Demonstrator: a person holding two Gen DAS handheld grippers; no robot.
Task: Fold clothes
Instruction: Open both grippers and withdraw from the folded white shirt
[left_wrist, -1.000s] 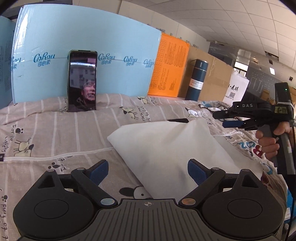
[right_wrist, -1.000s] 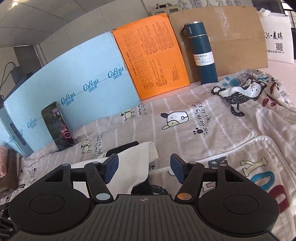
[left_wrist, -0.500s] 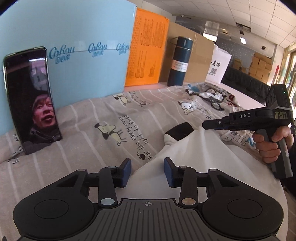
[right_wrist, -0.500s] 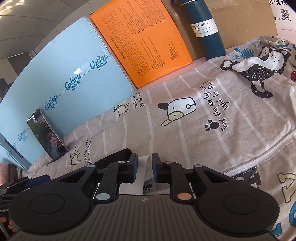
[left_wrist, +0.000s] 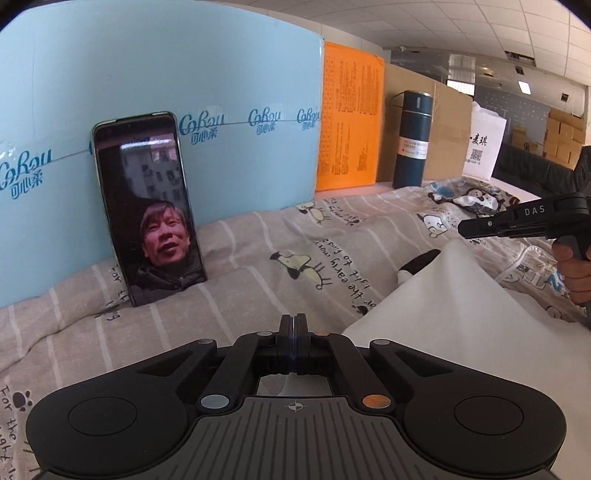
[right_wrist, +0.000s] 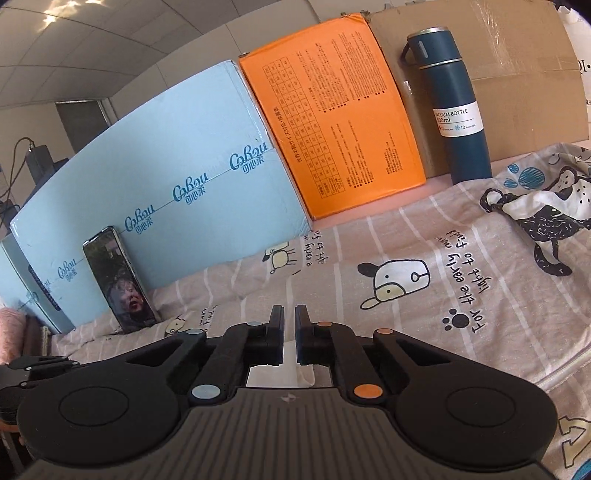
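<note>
The left gripper (left_wrist: 293, 325) fingers are pressed together, the right gripper (right_wrist: 289, 325) fingers nearly so, each seeming to pinch the white shirt (left_wrist: 461, 314). Folding looks barely started.

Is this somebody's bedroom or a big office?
Probably an office or storeroom, not a bedroom: panelled ceiling, stacked cardboard boxes at the back, and a cartoon sheet spread as a work surface.

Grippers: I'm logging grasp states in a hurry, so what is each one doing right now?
Left gripper: shut; white garment lies beside it, hold unclear.
Right gripper: nearly shut, narrow gap, white fabric below; hold cannot be told.
</note>
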